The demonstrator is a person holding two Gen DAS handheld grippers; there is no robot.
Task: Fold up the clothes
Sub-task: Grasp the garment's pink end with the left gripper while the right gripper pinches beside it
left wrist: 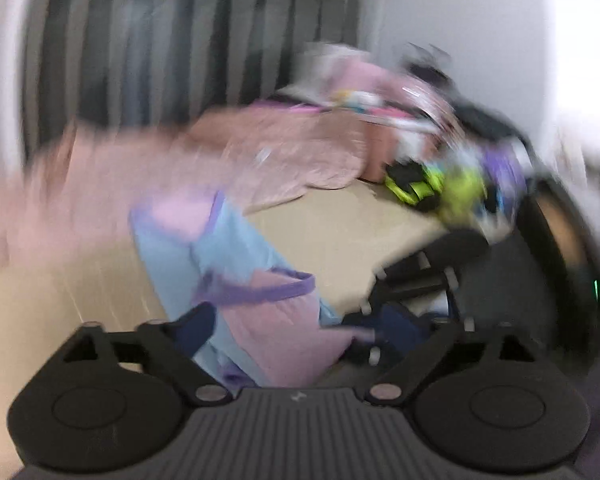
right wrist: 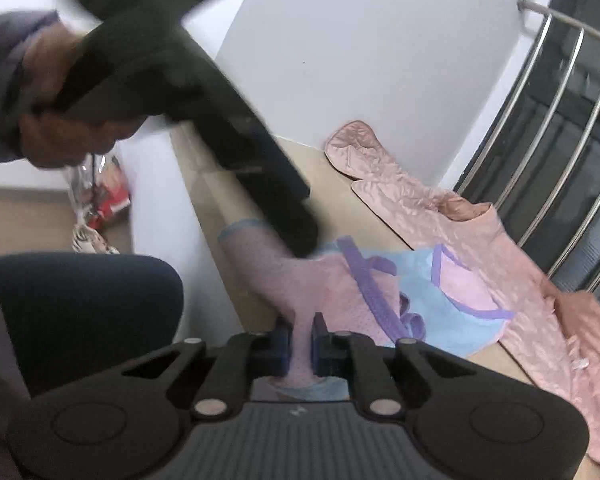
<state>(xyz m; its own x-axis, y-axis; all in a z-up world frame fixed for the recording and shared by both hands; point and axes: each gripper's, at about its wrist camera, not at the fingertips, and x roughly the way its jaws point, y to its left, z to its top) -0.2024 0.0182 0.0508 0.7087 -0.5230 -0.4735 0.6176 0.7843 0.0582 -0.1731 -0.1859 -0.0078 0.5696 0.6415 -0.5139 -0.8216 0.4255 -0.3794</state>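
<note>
A small pink and light-blue garment with purple trim lies on the beige table. My right gripper is shut on its pink fabric at the near edge. My left gripper is open, its blue-padded fingers wide apart over the same garment. In the right wrist view the left gripper reaches down onto the garment from the upper left, held in a hand. The left wrist view is blurred by motion.
A pink quilted garment lies along the far side of the table by a metal railing. A heap of mixed clothes sits at the far right in the left wrist view. A white wall stands behind.
</note>
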